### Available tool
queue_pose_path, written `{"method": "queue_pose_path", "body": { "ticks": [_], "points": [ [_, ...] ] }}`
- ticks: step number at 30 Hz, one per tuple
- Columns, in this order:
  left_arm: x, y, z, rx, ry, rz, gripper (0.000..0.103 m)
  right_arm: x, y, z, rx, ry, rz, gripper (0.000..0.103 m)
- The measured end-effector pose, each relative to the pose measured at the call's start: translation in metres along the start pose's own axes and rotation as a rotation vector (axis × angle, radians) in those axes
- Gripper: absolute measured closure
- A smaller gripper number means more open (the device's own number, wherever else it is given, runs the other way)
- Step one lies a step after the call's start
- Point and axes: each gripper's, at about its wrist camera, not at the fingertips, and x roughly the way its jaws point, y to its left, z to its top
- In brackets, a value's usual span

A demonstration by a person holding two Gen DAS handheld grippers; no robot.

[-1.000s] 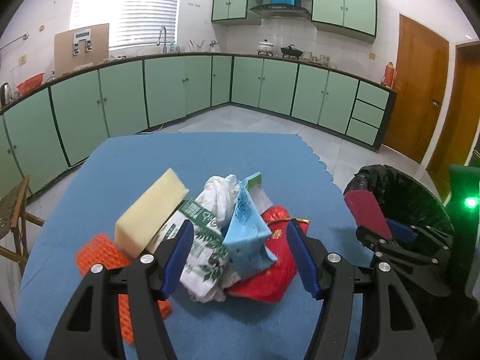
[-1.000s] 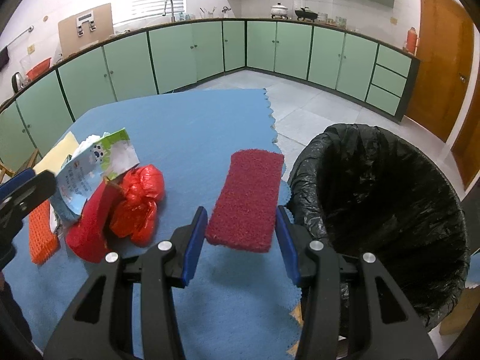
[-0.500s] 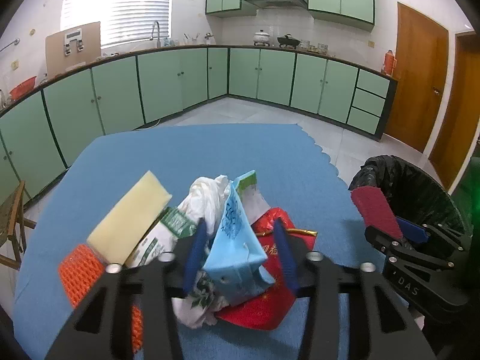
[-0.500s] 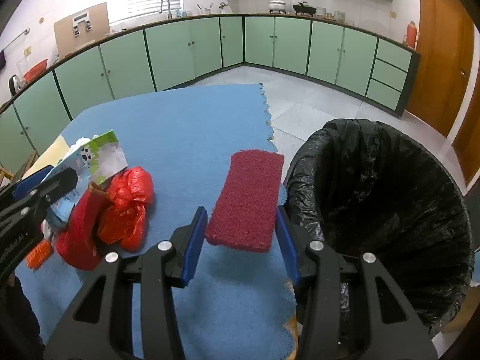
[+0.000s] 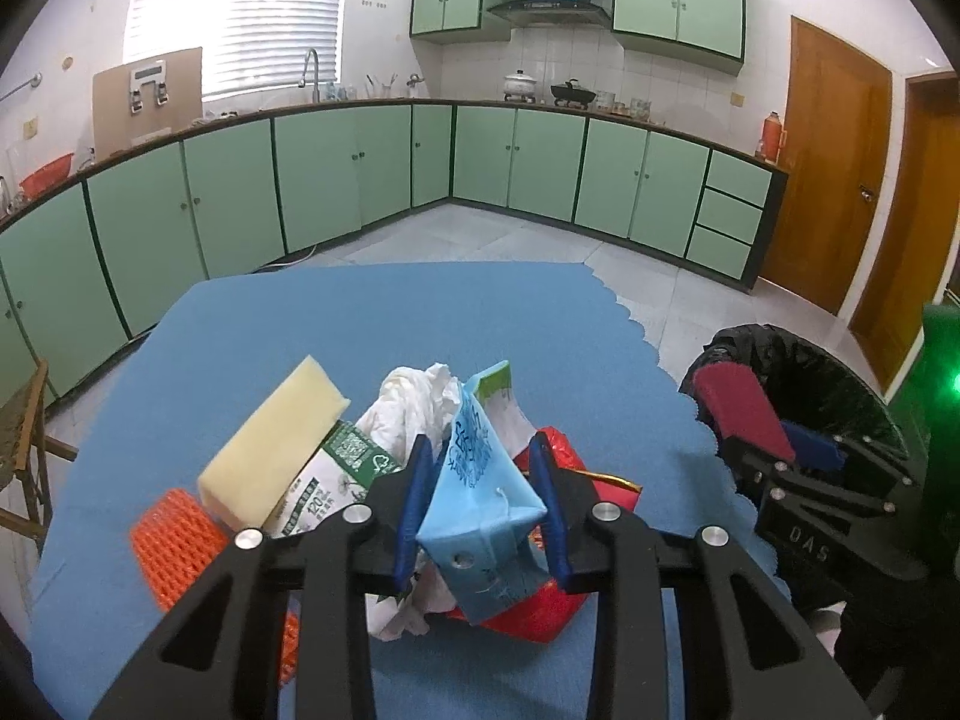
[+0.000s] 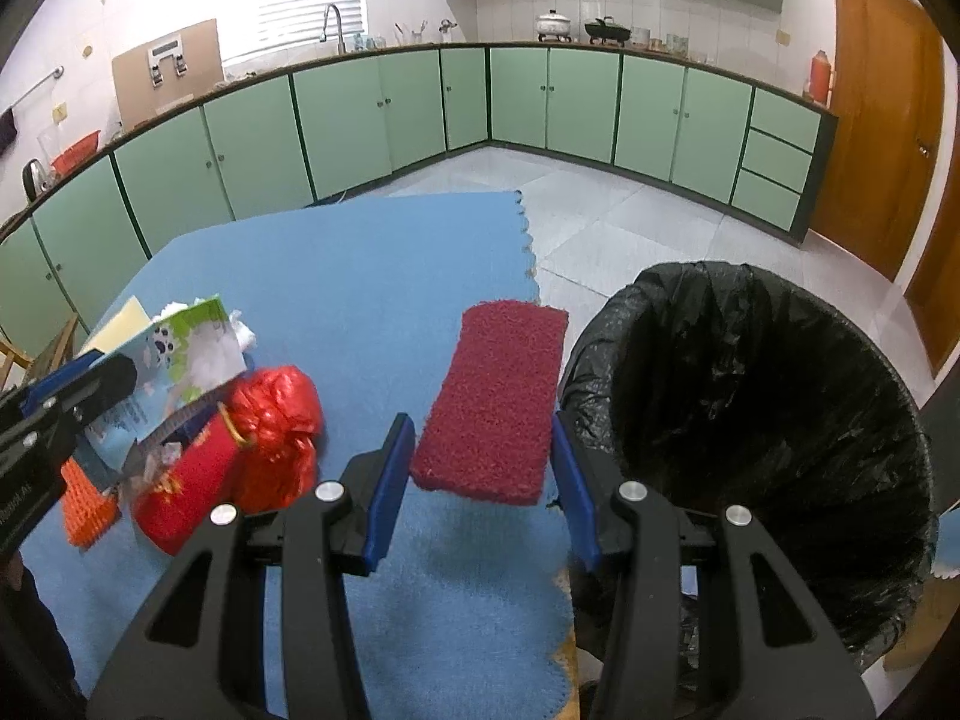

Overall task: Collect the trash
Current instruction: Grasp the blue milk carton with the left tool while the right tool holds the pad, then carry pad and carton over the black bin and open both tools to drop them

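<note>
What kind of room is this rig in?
A home kitchen, most likely: green base cabinets run along two walls, a sink tap stands under the blinds, and pots sit beneath a range hood.

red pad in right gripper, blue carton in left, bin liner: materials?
Red pad: looks like coarse fibre or plastic scouring mesh, matte with a nubbly loop texture; exact fibre unclear. Blue carton: seemingly coated paperboard, smooth and slightly glossy, creased into sharp folds where the left gripper has just closed on it. Bin liner: thin black plastic film, wrinkled, with shiny highlights.
</note>
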Motion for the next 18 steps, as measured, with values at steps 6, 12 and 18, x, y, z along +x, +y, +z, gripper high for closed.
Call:
{"method": "queue_pose_path", "body": {
  "ticks": [6,12,18],
  "points": [
    [0.012,-0.002,-0.011,0.014,0.084,-0.017,0.069,-0.002,0.000,-0.004,0.003,0.007,0.003,0.058],
    [0.024,-0.007,-0.011,0.023,0.133,-0.047,0.062,-0.002,-0.003,-0.007,0.009,0.018,-0.004,0.058],
    [0.020,-0.005,-0.008,0.011,0.116,-0.051,0.079,-0.003,-0.007,-0.006,0.014,0.013,-0.010,0.058]
  ]
}}
